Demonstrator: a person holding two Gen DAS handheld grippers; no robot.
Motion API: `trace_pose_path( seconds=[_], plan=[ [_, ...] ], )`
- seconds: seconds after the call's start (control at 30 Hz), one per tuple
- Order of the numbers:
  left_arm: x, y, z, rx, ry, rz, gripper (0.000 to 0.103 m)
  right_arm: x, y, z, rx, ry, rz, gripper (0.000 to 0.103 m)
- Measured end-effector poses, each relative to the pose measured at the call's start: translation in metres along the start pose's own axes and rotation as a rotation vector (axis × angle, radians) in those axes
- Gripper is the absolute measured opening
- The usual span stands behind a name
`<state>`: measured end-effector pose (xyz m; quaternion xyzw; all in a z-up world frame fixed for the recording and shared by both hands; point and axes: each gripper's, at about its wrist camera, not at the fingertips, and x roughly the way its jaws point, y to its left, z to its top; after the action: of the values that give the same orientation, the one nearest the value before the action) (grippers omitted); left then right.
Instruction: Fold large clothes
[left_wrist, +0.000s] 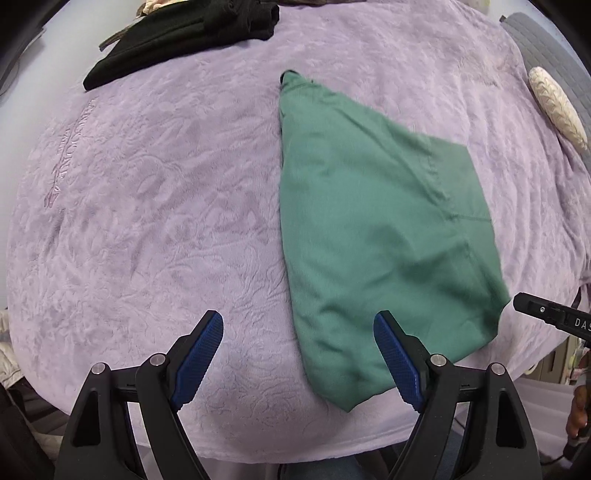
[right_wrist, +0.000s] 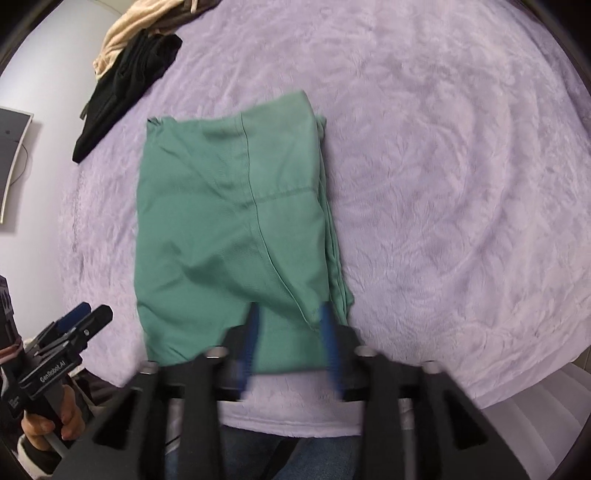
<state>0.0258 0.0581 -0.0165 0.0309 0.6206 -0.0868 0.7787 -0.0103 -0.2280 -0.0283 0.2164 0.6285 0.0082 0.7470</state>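
A green garment (left_wrist: 373, 229) lies folded into a flat stack on the lilac bedspread (left_wrist: 166, 206). It also shows in the right wrist view (right_wrist: 229, 236), with layered edges along its right side. My left gripper (left_wrist: 299, 325) is open and empty, hovering over the garment's near left edge. My right gripper (right_wrist: 290, 314) is partly open over the garment's near right corner, with blurred fingers (right_wrist: 328, 332); nothing is pinched between them. The right gripper's tip (left_wrist: 546, 314) shows at the right edge of the left wrist view, and the left gripper (right_wrist: 81, 317) at the lower left of the right wrist view.
A black garment (left_wrist: 177, 37) lies bunched at the far left of the bed, with a beige one (right_wrist: 129, 33) behind it. A cream patterned cushion (left_wrist: 557, 107) and a grey pad (left_wrist: 543, 48) sit at the far right. The bed's near edge (right_wrist: 480, 391) is below the grippers.
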Motion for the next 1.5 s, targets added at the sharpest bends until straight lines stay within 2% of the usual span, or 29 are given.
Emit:
trace_pose_path(
  seconds=[0.07, 0.1, 0.13, 0.27, 0.3, 0.33, 0.37, 0.5, 0.67, 0.77, 1.5],
  plan=[
    [-0.006, -0.001, 0.006, -0.008, -0.006, -0.007, 0.085, -0.008, 0.004, 0.002, -0.01, -0.018, -0.006, 0.06],
    [-0.008, -0.001, 0.006, -0.011, -0.012, -0.008, 0.091, -0.01, 0.004, 0.004, -0.013, -0.024, -0.009, 0.06],
    [-0.011, -0.002, 0.009, -0.012, -0.015, -0.006, 0.103, -0.013, 0.006, 0.006, -0.015, -0.031, -0.015, 0.06],
    [-0.02, -0.007, 0.013, -0.002, -0.029, 0.008, 0.103, -0.024, 0.015, 0.011, -0.036, -0.058, -0.062, 0.061],
    [-0.021, -0.007, 0.015, -0.002, -0.032, 0.014, 0.103, -0.027, 0.019, 0.012, -0.05, -0.069, -0.081, 0.069],
    [-0.022, -0.008, 0.017, -0.002, -0.035, 0.024, 0.103, -0.031, 0.022, 0.012, -0.062, -0.082, -0.098, 0.081],
    [-0.024, -0.009, 0.018, -0.001, -0.039, 0.025, 0.103, -0.033, 0.025, 0.011, -0.071, -0.097, -0.113, 0.084],
    [-0.032, -0.012, 0.022, -0.003, -0.066, 0.036, 0.103, -0.042, 0.036, 0.012, -0.113, -0.135, -0.199, 0.086],
    [-0.035, -0.018, 0.024, -0.001, -0.067, 0.06, 0.103, -0.048, 0.046, 0.012, -0.147, -0.156, -0.251, 0.086],
    [-0.037, -0.021, 0.025, 0.001, -0.072, 0.076, 0.103, -0.05, 0.048, 0.012, -0.146, -0.155, -0.245, 0.086],
    [-0.042, -0.032, 0.027, 0.014, -0.079, 0.068, 0.103, -0.049, 0.05, 0.011, -0.127, -0.144, -0.241, 0.086]
  ],
)
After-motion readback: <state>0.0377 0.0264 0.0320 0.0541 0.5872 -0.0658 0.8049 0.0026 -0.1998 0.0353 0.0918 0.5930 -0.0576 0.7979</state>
